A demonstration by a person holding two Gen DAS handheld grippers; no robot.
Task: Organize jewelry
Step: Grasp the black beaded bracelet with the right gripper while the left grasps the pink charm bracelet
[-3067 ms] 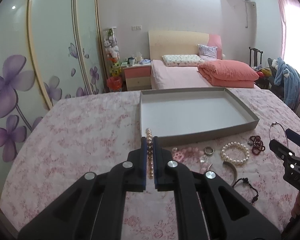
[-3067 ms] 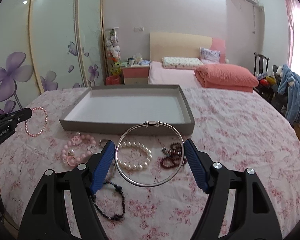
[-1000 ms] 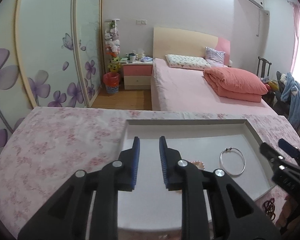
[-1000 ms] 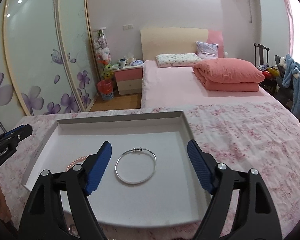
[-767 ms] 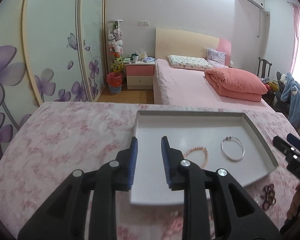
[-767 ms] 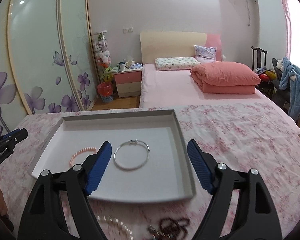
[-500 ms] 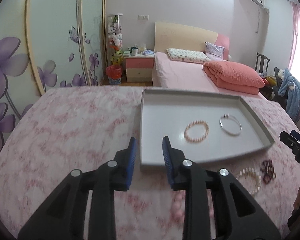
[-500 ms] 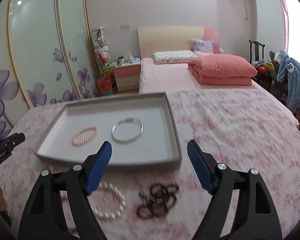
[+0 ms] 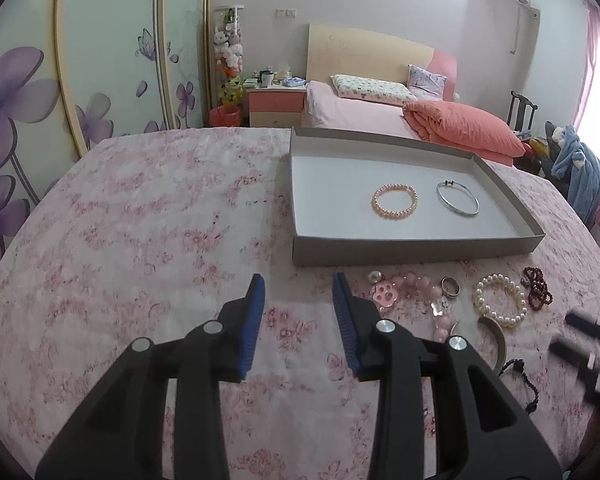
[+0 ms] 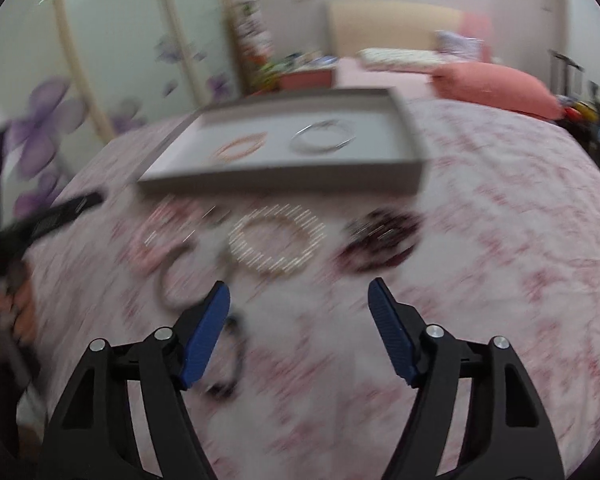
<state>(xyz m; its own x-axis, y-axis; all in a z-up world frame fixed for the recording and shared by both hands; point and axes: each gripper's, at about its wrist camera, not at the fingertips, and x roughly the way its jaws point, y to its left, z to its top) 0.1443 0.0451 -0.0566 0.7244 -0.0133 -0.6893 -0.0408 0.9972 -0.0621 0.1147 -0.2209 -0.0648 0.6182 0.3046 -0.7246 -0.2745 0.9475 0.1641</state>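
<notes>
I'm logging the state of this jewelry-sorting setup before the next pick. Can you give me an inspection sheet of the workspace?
Surface: pink floral cloth covers the table.
Job's things: grey tray holds a pink bead bracelet and a silver bangle, lying apart. In front of the tray, on the cloth: white pearl bracelet, dark red bead bracelet, ring, pink charm bracelet, black cord bracelet.
Clutter: nothing seen.
Grippers: left gripper open and empty, jaws just been opening; right gripper open and empty, jaws just been closing, view blurred.
Cables: nothing seen.
Surroundings: bed, nightstand, flowered wardrobe doors.
</notes>
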